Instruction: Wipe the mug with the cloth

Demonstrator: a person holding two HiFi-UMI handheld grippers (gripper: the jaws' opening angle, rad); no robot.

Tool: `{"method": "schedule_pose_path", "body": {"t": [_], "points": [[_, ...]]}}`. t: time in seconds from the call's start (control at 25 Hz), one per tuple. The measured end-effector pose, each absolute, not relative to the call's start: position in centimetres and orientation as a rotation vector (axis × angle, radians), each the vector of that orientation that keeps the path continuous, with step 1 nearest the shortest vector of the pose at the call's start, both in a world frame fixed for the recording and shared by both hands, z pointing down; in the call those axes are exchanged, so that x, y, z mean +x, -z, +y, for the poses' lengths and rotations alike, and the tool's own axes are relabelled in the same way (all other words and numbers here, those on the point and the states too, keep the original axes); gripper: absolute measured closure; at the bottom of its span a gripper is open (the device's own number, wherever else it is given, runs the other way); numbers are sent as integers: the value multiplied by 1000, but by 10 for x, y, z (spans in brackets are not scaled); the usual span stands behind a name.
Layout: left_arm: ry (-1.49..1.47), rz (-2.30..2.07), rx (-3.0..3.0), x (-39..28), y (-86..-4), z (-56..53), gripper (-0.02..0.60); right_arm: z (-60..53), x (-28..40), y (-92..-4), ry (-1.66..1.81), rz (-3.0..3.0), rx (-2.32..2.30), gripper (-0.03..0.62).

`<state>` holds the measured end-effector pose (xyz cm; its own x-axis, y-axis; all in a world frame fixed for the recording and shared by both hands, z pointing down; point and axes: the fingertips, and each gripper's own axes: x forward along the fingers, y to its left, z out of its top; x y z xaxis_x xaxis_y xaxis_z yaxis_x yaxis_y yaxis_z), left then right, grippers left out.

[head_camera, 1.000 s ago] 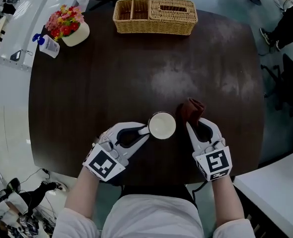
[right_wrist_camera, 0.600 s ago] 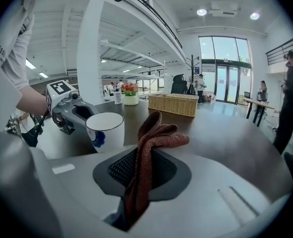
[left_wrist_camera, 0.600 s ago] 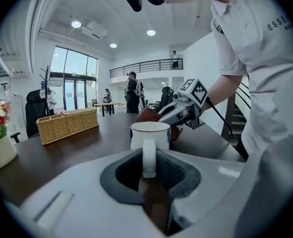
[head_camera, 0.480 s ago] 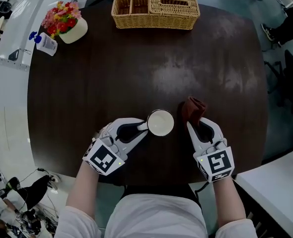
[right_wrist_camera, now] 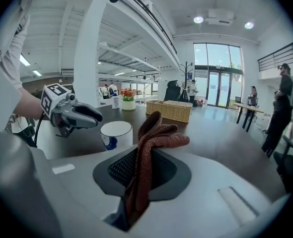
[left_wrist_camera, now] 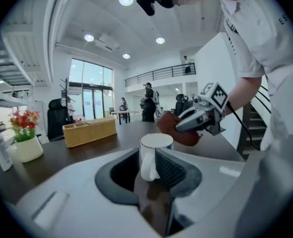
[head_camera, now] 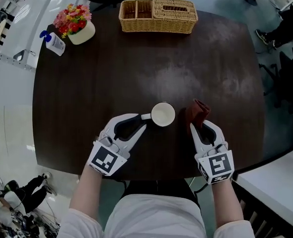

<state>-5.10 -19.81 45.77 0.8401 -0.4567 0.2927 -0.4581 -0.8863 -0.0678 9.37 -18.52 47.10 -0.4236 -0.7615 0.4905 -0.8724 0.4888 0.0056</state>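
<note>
Head view: a white ceramic mug (head_camera: 163, 114) sits upright, apparently resting on the dark brown round-cornered table (head_camera: 87, 93), toward the middle of its near edge. Its handle is turned to the left gripper (head_camera: 144, 120), whose jaws are closed on that handle, a hold that likely steadies the mug for wiping. Just right of the mug and apart from it, the right gripper (head_camera: 198, 127) pinches a crumpled rust-brown knitted cloth (head_camera: 197, 111). The cloth's free folds are bunched beyond the jaw tips, presumably so that fabric rather than jaw meets the mug. The left gripper view confirms that the handle lies between the ribbed pads, which the head view only suggests. The right gripper view shows the cloth running down through the closed jaws, and a blue mark low on the mug wall, unseen from above. Only the head view places the woven wicker basket (head_camera: 158, 15) at the far edge and the pot of red and yellow flowers (head_camera: 75, 25) at the far left corner.
</note>
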Motion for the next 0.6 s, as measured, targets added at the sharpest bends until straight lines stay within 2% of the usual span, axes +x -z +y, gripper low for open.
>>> {"method": "schedule_pose_path", "body": {"t": [0.16,0.28,0.6], "points": [[-341,-1150,2923,-78,-407,-190,517,-164,86,-436,-316,-2329,1465,516],[-344,-1326,2847,-91,-380,-170,581,-138,73,-409,-291,-2343,1515,516],[-223,-1424,2814,-98,-312,-82,581,-53,65,-361,-252,-2332,1622,516]]}}
